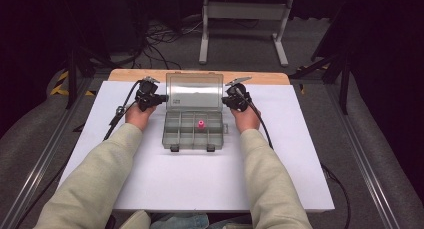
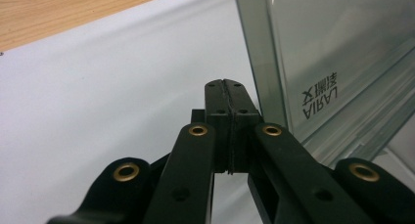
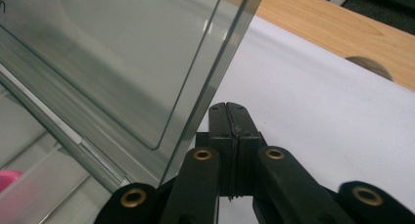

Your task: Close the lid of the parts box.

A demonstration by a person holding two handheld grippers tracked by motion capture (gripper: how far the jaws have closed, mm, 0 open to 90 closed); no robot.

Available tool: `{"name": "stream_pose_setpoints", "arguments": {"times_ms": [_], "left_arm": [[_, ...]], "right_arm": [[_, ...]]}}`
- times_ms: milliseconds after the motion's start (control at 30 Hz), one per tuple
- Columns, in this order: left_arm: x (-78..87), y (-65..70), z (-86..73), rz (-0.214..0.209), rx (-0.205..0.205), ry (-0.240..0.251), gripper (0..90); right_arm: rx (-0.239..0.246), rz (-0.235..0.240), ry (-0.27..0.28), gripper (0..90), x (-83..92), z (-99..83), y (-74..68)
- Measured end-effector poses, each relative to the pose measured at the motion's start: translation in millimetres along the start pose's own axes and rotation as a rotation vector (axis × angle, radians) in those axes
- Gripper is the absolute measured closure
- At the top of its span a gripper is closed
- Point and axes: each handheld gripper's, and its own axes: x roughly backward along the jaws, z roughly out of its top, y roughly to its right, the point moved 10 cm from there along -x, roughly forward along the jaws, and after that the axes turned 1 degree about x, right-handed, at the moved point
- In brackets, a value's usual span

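Seen from above, a person in pale cream sleeves sits at a white-topped table with a strip of light wood along its far edge, holding one black two-jaw gripper in each hand. One clear, grey-tinted plastic organiser box sits in the middle of the table between the two hands, its single hinged lid standing upright at the back. The box tray is split into several small compartments, too small to count surely, and two dark latches show on its near edge. One small pink object lies in a compartment near the middle of the tray, slightly to the right. The left gripper rests just beside the lid's left edge, and the right gripper just beside the lid's right edge, so the two flank the open lid. In the left gripper view, the left gripper has its jaws pressed fully together with nothing between them, the tips close to the lid's edge; whether they touch it cannot be told. Printed lettering shows on the lid there. In the right gripper view, the right gripper likewise has its jaws closed tight and empty, next to the lid's edge, with a sliver of the pink object at the lower left.
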Motion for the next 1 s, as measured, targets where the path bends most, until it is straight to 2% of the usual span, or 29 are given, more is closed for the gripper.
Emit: {"name": "stream_pose_setpoints", "arguments": {"times_ms": [300,633,867,1000], "left_arm": [[5.0,3.4,4.2,-0.025,0.017,0.023,90.0],[13.6,11.3,10.0,-0.04,0.012,0.051,90.0],[17.1,15.4,11.5,-0.05,0.019,0.056,90.0],[19.6,16.0,13.0,-0.047,0.008,0.064,90.0]], "right_arm": [[0.008,0.0,0.027,90.0,3.8,5.2,-1.3],[0.015,0.009,0.083,90.0,10.9,14.3,-5.3],[0.02,0.026,0.099,89.8,16.3,15.9,-8.4],[0.024,0.034,0.104,89.8,18.7,16.5,-10.0]]}}
